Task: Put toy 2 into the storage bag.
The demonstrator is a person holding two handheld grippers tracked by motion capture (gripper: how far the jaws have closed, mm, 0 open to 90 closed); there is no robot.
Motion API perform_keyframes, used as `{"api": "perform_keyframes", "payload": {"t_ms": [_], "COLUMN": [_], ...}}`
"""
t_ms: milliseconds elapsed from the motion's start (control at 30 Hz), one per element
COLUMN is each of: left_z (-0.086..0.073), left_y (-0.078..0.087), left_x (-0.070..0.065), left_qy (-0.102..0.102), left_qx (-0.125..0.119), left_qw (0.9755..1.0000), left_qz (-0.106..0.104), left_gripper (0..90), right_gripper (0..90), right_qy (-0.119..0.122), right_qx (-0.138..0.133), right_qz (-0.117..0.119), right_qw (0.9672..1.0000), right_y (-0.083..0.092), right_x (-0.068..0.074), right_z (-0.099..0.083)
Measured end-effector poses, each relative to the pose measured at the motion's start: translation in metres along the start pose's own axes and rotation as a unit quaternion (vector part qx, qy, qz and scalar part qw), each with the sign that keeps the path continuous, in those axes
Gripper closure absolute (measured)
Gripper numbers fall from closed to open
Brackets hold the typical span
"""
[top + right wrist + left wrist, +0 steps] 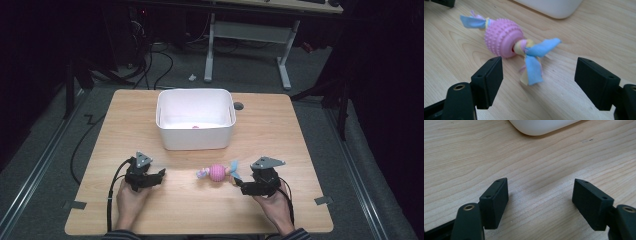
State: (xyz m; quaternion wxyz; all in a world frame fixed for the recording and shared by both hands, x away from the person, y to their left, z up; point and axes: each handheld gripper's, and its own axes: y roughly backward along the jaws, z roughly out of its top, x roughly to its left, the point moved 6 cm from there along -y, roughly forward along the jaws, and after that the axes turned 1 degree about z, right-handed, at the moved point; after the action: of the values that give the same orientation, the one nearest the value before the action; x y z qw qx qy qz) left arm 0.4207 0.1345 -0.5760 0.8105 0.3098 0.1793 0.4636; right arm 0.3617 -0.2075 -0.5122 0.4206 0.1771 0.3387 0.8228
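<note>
Black blocky right tongs apart, left tongs apart, nubby pink rubber ball toy with fleece tails, pale woodgrain table

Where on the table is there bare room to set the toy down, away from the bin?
Bare wood runs left of the white bin to the table edge, and likewise on the bin's right. The near strip between the left gripper and right gripper is also free. It is crowded just past that strip, where the pink toy lies.
</note>
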Motion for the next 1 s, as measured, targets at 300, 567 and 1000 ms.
{"api": "perform_keyframes", "payload": {"t_ms": [300, 567, 1000], "left_z": [0.0, 0.0, 0.0], "left_y": [0.0, 0.0, 0.0], "left_x": [0.0, -0.001, -0.001], "left_qy": [0.0, -0.003, -0.002], "left_qx": [0.0, 0.001, 0.001], "left_qw": [1.0, 1.0, 1.0], "left_qz": [0.0, -0.002, -0.001], "left_gripper": [29.3, 27.5, 26.9], "right_gripper": [22.9, 22.0, 20.5], "right_qy": [0.033, 0.048, 0.071], "right_qx": [0.005, 0.021, 0.063], "right_qz": [0.022, 0.052, 0.05], "right_qw": [0.9992, 0.9972, 0.9942], "right_y": [-0.006, -0.021, -0.047], "right_x": [0.015, 0.027, 0.037], "right_z": [0.022, 0.036, 0.048]}}
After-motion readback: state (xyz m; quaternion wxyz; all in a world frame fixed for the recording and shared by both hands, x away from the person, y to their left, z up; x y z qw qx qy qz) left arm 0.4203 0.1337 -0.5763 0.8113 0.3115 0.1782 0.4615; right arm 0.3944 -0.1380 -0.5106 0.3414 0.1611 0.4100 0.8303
